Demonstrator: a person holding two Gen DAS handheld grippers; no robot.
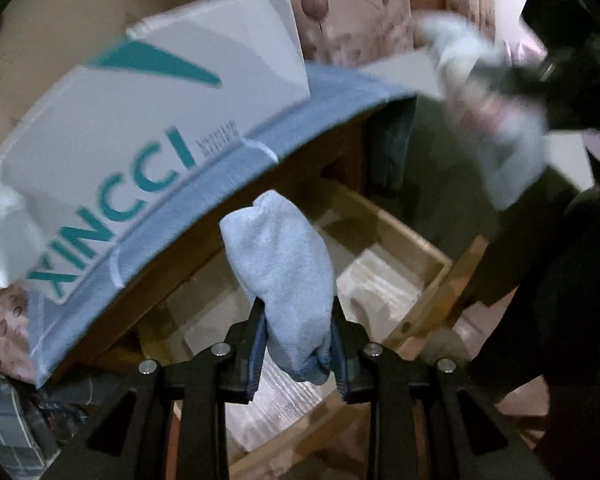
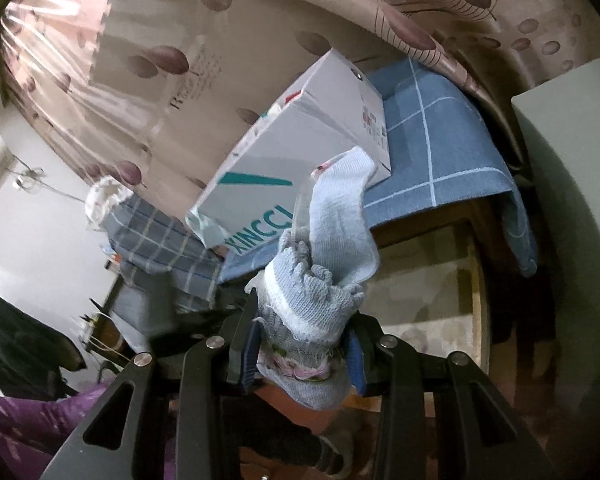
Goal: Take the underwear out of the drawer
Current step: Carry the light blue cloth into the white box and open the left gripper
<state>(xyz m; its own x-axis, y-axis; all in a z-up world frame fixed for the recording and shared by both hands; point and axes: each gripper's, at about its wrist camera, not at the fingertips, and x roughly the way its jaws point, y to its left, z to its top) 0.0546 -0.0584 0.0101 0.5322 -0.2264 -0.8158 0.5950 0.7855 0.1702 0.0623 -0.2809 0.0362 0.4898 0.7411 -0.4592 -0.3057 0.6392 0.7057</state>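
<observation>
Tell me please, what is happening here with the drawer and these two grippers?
A person is emptying an open wooden drawer with two handheld grippers. The left gripper is shut on a rolled light blue cloth above the drawer. The right gripper is shut on a pale blue knitted garment with a frilled edge. On top of the cabinet, a white box sits on a blue checked cloth.
</observation>
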